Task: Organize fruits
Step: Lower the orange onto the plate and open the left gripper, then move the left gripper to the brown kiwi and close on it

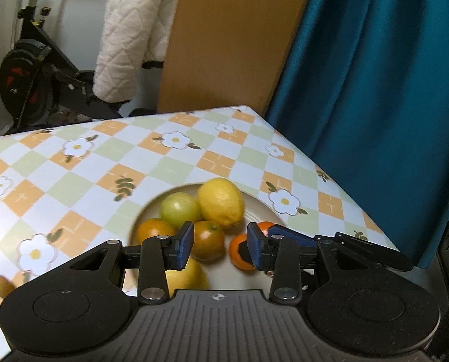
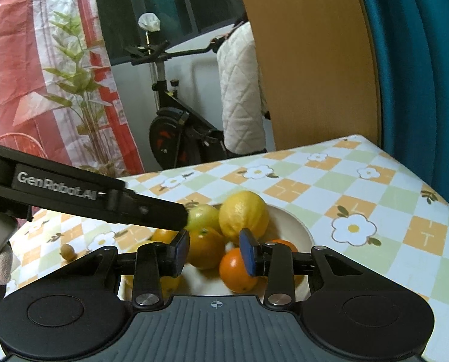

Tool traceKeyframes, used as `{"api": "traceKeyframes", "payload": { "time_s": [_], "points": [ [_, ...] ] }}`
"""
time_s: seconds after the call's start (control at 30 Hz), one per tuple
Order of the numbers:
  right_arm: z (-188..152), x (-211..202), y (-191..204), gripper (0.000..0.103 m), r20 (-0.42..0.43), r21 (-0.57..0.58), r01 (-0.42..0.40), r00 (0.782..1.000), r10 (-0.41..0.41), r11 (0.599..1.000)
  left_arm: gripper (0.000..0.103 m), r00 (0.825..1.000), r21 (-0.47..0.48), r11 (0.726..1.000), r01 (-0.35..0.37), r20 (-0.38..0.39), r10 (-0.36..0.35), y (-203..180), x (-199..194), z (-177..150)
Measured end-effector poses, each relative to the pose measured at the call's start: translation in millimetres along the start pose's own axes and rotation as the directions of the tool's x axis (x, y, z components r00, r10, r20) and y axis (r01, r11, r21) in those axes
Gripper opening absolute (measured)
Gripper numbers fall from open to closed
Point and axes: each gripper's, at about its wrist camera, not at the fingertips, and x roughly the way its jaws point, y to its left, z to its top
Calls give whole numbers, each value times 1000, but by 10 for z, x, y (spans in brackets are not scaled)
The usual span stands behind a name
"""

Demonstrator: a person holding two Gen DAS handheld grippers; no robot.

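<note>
My left hand-held gripper (image 1: 219, 246) hangs over the near side of the shallow cream plate (image 1: 256, 211), jaws parted and empty, grasping nothing; my right hand-held gripper (image 2: 214, 252) hovers beside it in the same state, its blue pads clear of the fruit. I judge the main risk is crowding: both tools are close together above one heaped pile, so a careless dip could knock the small round orange tangerine (image 2: 238, 270) or roll the big yellow lemon (image 1: 221, 202) off the rim onto the flower-checked desk (image 1: 82, 178). The narrow gap between the jaws might also nudge rather than clasp a fruit. Farther back sits the pale green round fruit (image 1: 179, 209). One small brown fruit (image 2: 67, 252) lies alone on the desk, well apart from the plate.
</note>
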Motion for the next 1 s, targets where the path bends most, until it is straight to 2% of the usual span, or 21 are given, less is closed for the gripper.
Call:
{"api": "traceKeyframes", "payload": {
  "time_s": [0.4,0.53,0.83,1.0],
  "points": [
    [85,45,441,35,-27,-80,-61,998,59,995,41,994,-86,993,-85,59,91,690,-546,-85],
    [94,126,665,46,-58,-111,-100,994,94,989,41,987,-130,983,-128,76,139,990,-723,-113],
    [121,435,1251,61,-154,-195,-201,973,173,960,41,970,-239,949,-207,73,230,1568,-979,-303],
    [104,654,1621,61,-210,-257,-262,955,211,930,41,962,-303,924,-234,66,265,1884,-1082,-397]
  ]
}}
